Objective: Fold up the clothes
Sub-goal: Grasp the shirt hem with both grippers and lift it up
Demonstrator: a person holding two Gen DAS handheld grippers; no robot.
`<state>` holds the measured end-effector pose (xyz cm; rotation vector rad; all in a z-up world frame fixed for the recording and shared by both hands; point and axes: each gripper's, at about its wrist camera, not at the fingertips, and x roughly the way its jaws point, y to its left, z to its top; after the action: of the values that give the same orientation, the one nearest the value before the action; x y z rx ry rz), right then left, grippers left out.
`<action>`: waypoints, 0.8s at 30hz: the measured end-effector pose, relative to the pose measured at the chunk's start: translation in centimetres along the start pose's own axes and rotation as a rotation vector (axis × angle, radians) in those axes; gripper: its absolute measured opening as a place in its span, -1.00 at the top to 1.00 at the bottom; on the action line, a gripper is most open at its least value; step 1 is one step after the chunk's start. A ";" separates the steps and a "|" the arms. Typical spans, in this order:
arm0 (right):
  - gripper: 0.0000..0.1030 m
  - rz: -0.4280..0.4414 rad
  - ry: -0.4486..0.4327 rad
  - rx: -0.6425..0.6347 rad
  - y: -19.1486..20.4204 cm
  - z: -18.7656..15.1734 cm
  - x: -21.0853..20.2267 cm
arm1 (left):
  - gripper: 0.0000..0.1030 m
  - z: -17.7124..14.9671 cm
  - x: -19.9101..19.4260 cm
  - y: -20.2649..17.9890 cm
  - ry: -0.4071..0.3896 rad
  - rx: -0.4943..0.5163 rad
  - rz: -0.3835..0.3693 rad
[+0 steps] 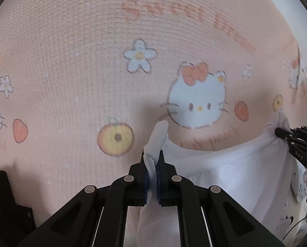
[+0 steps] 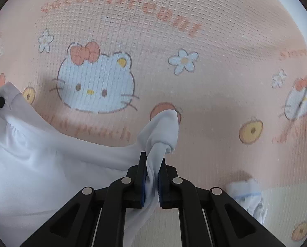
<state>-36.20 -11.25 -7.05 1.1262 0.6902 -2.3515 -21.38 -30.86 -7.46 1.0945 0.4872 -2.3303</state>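
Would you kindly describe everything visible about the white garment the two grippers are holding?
The white garment is thin, smooth, slightly sheer fabric. It hangs stretched between the left gripper and the right gripper, each shut on a bunched corner that pokes out past the fingertips. Its top edge sags in a shallow curve between them, with soft wrinkles, above the pink cartoon-cat sheet. Its lower part is out of view.

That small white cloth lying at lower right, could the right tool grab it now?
Probably not yet: the right tool is shut on the white garment. The small cloth lies uncovered nearby.
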 end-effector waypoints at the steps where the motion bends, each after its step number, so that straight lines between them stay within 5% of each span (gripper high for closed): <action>1: 0.89 -0.001 -0.001 0.005 -0.1 0.5 0.3 | 0.91 0.3 0.0 0.4 -0.007 -0.016 0.006; 16: 0.89 0.027 0.004 0.081 -1.1 7.2 5.6 | 0.91 4.3 0.4 2.5 -0.128 -0.084 0.082; 19: 0.89 0.022 -0.022 0.097 -1.4 8.1 5.9 | 0.90 4.8 0.0 1.7 -0.201 -0.028 0.115; 24: 0.89 0.028 0.013 0.174 -2.1 8.5 8.5 | 0.90 5.0 2.4 1.8 -0.169 -0.015 0.104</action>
<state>-47.27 -16.20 -8.74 1.2169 0.4783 -2.4193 -24.62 -35.60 -6.52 0.8846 0.3748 -2.2996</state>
